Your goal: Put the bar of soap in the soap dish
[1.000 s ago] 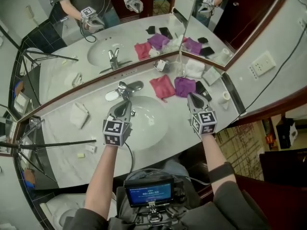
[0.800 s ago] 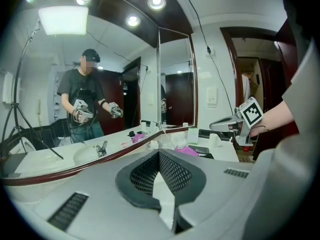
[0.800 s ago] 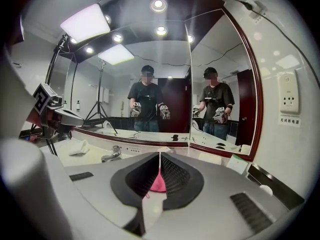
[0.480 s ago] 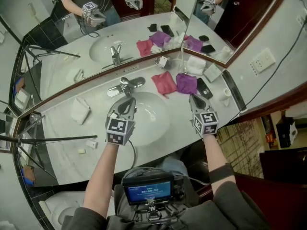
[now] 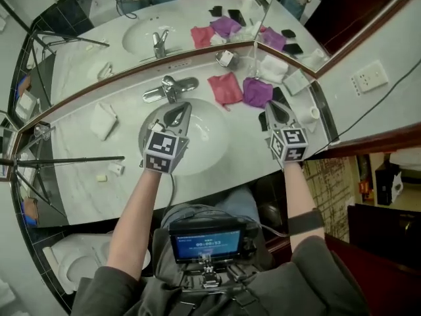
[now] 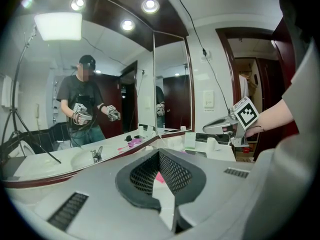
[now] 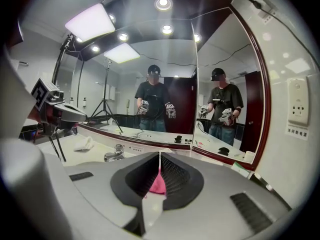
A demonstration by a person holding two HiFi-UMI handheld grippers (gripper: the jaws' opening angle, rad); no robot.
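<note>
Hovering empty, jaws closed, the left gripper [image 5: 179,111] and right gripper [image 5: 272,108] could shove the pink cloth [image 5: 225,89] just ahead if advanced unopened.

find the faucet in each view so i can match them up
Head view: faucet upper centre, behind the sink basin.
Left gripper view: real one not visible; only its mirror reflection, left of centre.
Right gripper view: lower left.
Shared landmark: mirror corner seam.
</note>
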